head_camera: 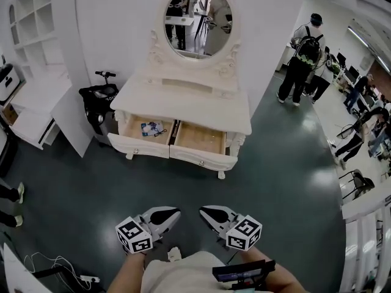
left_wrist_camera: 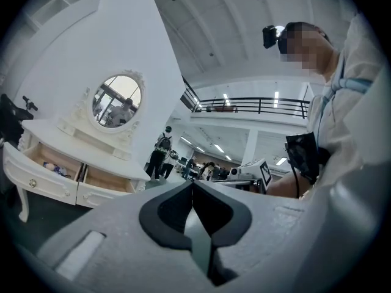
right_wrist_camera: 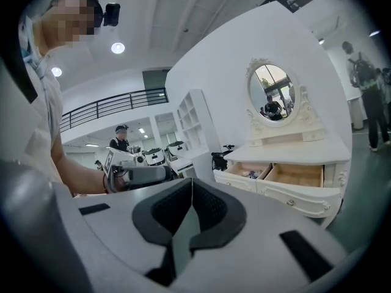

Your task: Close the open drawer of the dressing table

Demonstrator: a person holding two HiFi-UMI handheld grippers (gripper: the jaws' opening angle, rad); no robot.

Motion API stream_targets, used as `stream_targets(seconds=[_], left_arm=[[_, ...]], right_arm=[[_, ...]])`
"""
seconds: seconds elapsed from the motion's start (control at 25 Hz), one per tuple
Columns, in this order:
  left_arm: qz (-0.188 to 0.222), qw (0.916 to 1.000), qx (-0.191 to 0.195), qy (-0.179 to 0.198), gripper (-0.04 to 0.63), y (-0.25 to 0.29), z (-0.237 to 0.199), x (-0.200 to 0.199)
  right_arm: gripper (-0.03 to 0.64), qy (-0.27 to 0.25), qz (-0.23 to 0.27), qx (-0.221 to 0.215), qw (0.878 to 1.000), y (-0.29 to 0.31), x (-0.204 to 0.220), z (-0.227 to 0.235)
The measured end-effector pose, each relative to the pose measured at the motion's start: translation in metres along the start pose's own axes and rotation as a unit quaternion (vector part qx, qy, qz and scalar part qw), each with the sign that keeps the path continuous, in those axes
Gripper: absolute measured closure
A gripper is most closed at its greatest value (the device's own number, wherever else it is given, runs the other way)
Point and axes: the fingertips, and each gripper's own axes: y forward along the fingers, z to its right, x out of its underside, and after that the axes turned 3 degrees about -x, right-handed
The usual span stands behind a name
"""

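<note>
The left gripper (head_camera: 171, 213) and right gripper (head_camera: 209, 212) are hovering in front of the dressing table (head_camera: 183, 99), pinched together and empty, probably for pushing its open drawers (head_camera: 198, 138) in

left gripper (head_camera: 171, 214): jaws together, empty, held low, tips angled inward | right gripper (head_camera: 208, 213): jaws together, empty, alongside
</note>
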Motion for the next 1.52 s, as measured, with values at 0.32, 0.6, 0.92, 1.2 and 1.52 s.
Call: stream_targets(seconds=[0.32, 0.6, 0.92, 1.2, 1.52], left_arm=[[-0.016, 0.9996, 0.015, -0.019, 0.586, 0.03, -0.042, -0.001], [-0.027, 0.9992, 0.028, -0.013, 0.586, 0.077, -0.093, -0.017], [-0.043, 0.9982, 0.041, -0.014, 0.586, 0.135, -0.143, -0.037], [-0.056, 0.9971, 0.047, -0.021, 0.586, 0.172, -0.173, -0.037], [-0.053, 0.9967, 0.05, -0.036, 0.586, 0.186, -0.201, -0.042]], right_arm=[[0.6, 0.02, -0.004, 0.016, 1.0, 0.026, -0.001, 0.039], [0.6, 0.015, -0.006, 0.017, 1.0, 0.051, -0.019, 0.102], [0.6, 0.028, 0.0, 0.015, 1.0, 0.076, -0.046, 0.169], [0.6, 0.033, -0.009, 0.018, 0.999, 0.081, -0.052, 0.217], [0.6, 0.038, -0.024, 0.038, 0.998, 0.091, -0.048, 0.247]])
